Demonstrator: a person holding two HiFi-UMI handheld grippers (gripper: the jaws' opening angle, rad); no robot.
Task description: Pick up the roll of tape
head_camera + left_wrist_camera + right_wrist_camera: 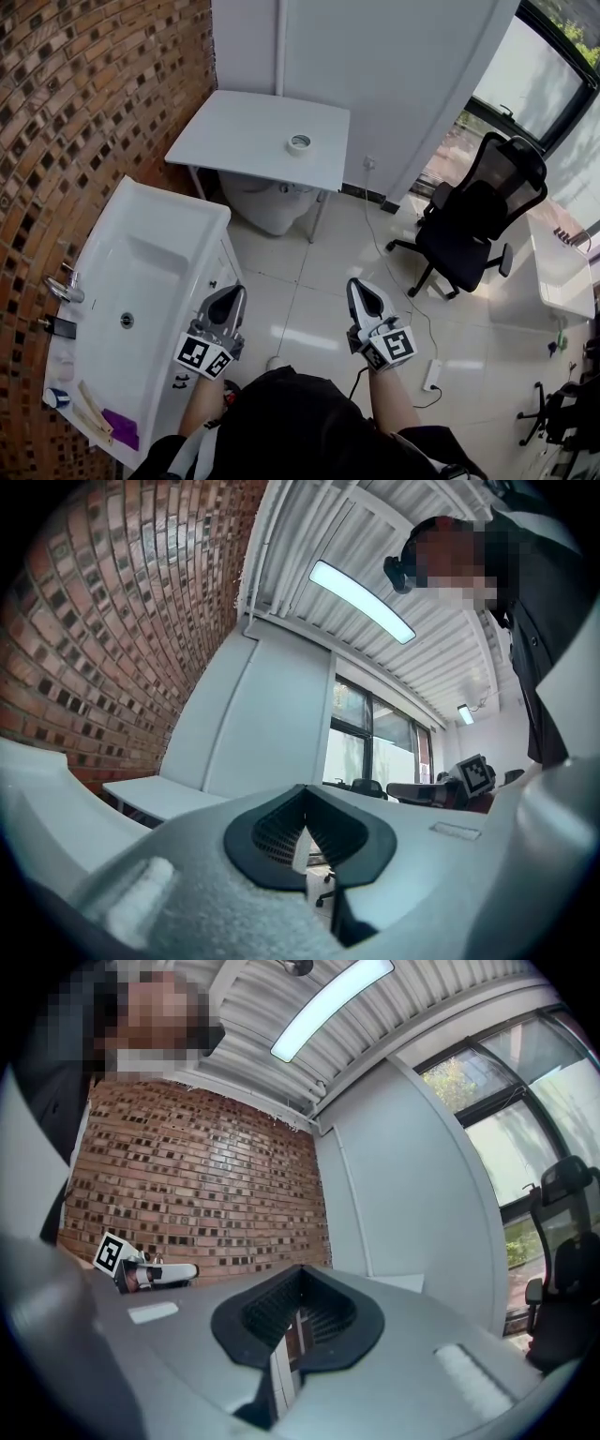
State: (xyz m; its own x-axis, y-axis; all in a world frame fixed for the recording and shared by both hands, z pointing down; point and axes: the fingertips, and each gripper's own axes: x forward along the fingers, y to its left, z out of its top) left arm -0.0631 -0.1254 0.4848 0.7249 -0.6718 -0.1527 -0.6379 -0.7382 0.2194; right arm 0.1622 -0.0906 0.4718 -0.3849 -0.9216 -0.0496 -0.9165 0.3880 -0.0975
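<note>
roll of tape (pixel 299 142) on table (pixel 234 131), near right edge, floor (pixel 319 281) in front

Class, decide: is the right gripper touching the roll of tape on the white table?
Apart. The head view shows the roll of tape lying on the white table, with a wide stretch of floor between it and the right gripper.

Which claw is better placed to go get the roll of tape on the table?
Right, narrowly. The roll of tape sits toward the right end of the table, with open floor ahead of the right claw; the left claw is close beside the sink counter. Both are shut and far off.
</note>
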